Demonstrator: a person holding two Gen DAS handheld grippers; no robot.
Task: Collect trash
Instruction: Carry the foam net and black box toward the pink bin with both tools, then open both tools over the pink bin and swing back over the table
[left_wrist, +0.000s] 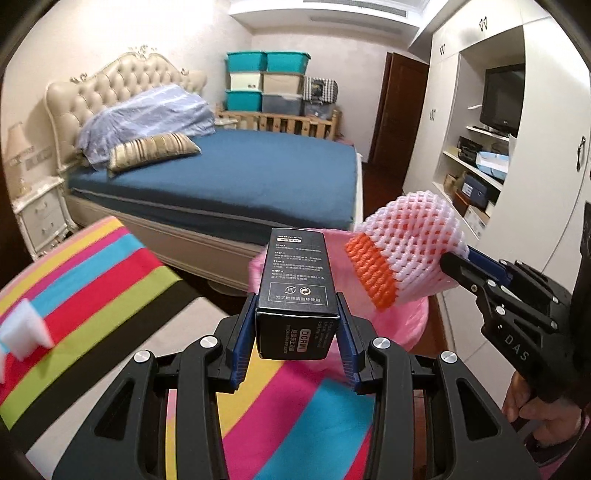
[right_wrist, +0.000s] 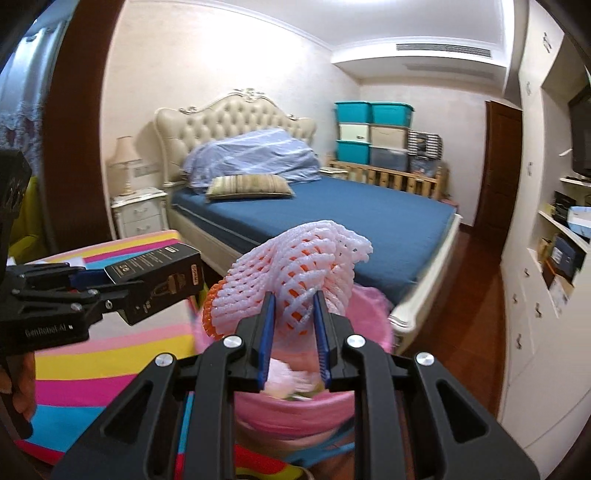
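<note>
My left gripper (left_wrist: 297, 321) is shut on a black carton box (left_wrist: 297, 280), held above the striped table near the pink bin (left_wrist: 406, 321). It shows at the left of the right wrist view (right_wrist: 110, 284), with the box (right_wrist: 162, 280). My right gripper (right_wrist: 293, 306) is shut on a white and orange foam fruit net (right_wrist: 295, 266), held over the pink-lined trash bin (right_wrist: 365, 325). The net (left_wrist: 402, 251) and right gripper (left_wrist: 458, 266) show at the right of the left wrist view. Some trash lies inside the bin.
A striped multicolour tablecloth (left_wrist: 92, 295) covers the table, with white foam pieces (left_wrist: 26, 328) at its left. A bed with a blue cover (left_wrist: 240, 177) stands behind. White cabinets and shelves (left_wrist: 480, 166) line the right. A nightstand (right_wrist: 140, 210) is by the bed.
</note>
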